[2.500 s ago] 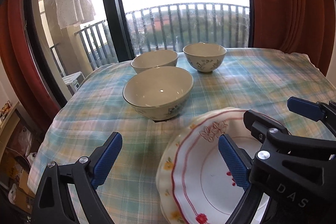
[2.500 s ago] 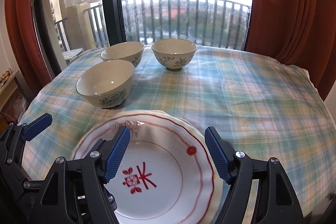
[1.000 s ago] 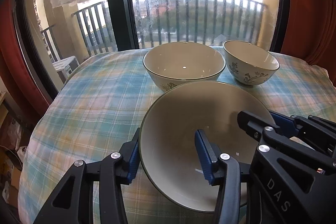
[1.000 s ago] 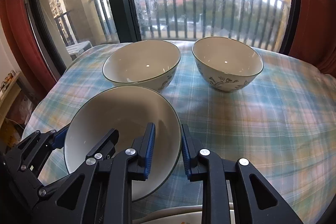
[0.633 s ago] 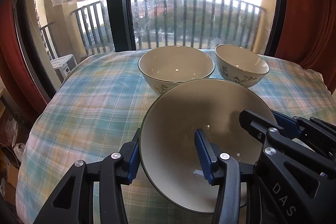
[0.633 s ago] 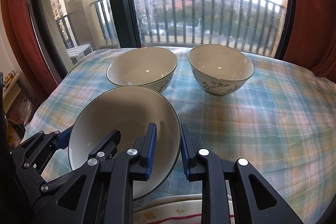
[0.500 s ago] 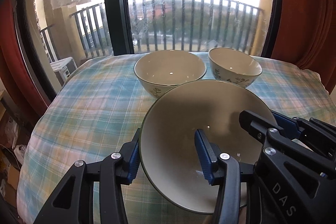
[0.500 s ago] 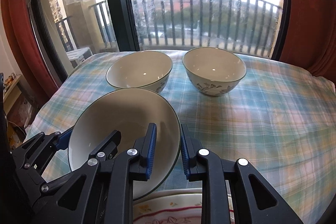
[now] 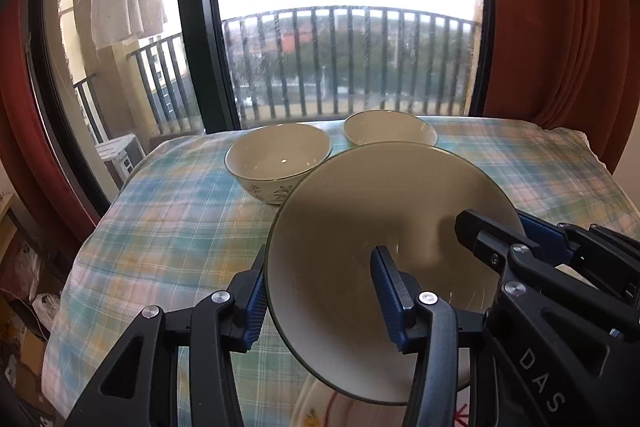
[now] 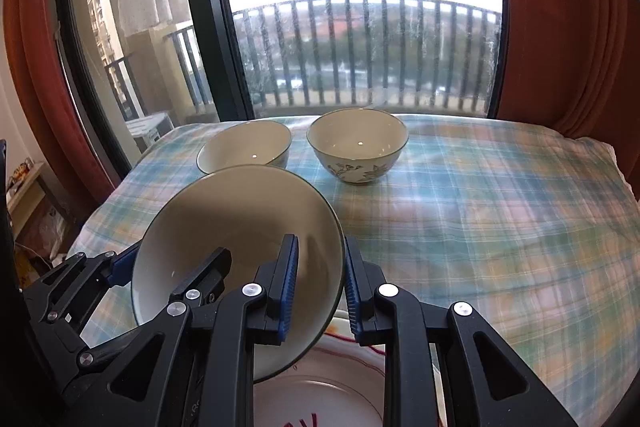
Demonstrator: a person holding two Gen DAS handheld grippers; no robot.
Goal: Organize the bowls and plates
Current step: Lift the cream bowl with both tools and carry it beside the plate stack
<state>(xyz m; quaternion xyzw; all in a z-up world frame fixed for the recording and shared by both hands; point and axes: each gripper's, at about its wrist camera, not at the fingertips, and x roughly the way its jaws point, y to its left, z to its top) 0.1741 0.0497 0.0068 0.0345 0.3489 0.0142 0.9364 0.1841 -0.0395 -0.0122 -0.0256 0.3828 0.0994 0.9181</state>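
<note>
1. Hanging between the two tools, the held bowl (image 9: 384,227) fills the lower centre of the left wrist view and the lower left of the right wrist view, tipped so its mouth faces back toward the cameras.
2. Left gripper (image 9: 322,291) is closed on the bowl's left rim, one blue pad outside, one inside.
3. Right gripper (image 10: 318,281) is nearly closed, pinching the opposite rim between its pads; both tools look equally near, sharing the load.
4. Directly under the bowl, at the bottom edge of both views, lies the red-patterned plate (image 10: 320,395); the bowl seems lifted clear of it, contact unclear.
5. Being round, the bowl has no long axis; its rim plane leans steeply.
6. Two more bowls, the left bowl (image 10: 244,145) and right bowl (image 10: 358,143), stand mid-frame on the checked tablecloth (image 10: 500,207).
</note>
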